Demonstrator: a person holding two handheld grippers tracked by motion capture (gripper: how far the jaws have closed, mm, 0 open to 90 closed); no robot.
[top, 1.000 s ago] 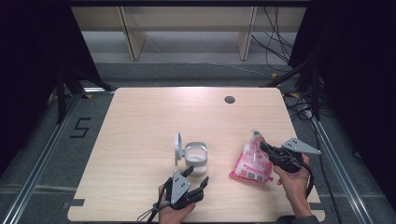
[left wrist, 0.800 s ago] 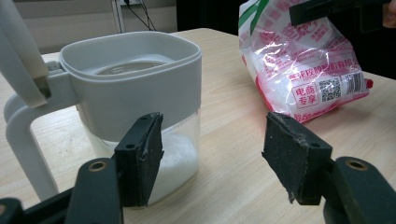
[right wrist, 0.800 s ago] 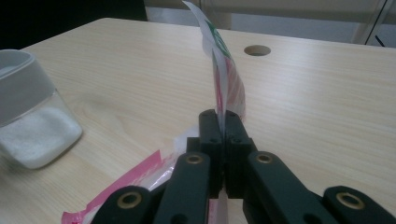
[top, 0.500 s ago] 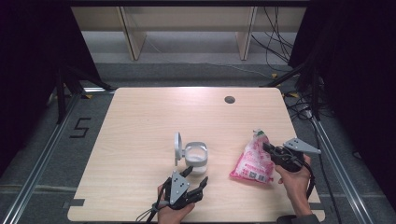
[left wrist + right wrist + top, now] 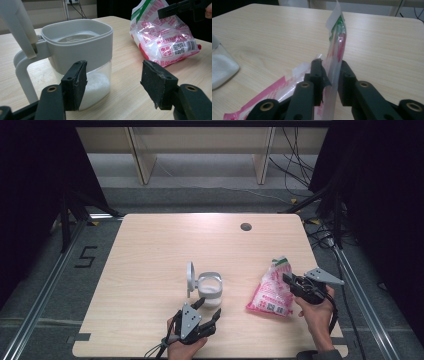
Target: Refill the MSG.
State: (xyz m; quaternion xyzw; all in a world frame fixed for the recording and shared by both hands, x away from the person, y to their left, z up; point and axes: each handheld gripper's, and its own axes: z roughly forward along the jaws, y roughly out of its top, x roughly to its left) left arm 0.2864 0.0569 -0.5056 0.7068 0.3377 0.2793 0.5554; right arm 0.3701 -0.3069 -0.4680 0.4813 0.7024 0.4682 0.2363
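Observation:
A clear container (image 5: 210, 287) with a grey rim, a handle and its lid (image 5: 190, 279) flipped up holds white grains (image 5: 96, 85). My left gripper (image 5: 209, 309) stands open just in front of it, nothing between its pads (image 5: 113, 80). To the right lies a pink and white printed bag (image 5: 270, 295), its top edge raised. My right gripper (image 5: 288, 280) has just been opening its jaws. The bag's thin top (image 5: 337, 42) still stands between the loosened pads (image 5: 332, 72). The left gripper view shows the bag (image 5: 162, 35) beyond the container (image 5: 82, 42).
The wooden table (image 5: 165, 245) has a small dark hole (image 5: 245, 226) near its far edge. Metal rails and cables run on the floor beside it. Shelving stands beyond the far edge.
The right gripper's jaws have parted slightly around the bag's top. The bag has settled a little toward the table. The left hand and the container have not moved.

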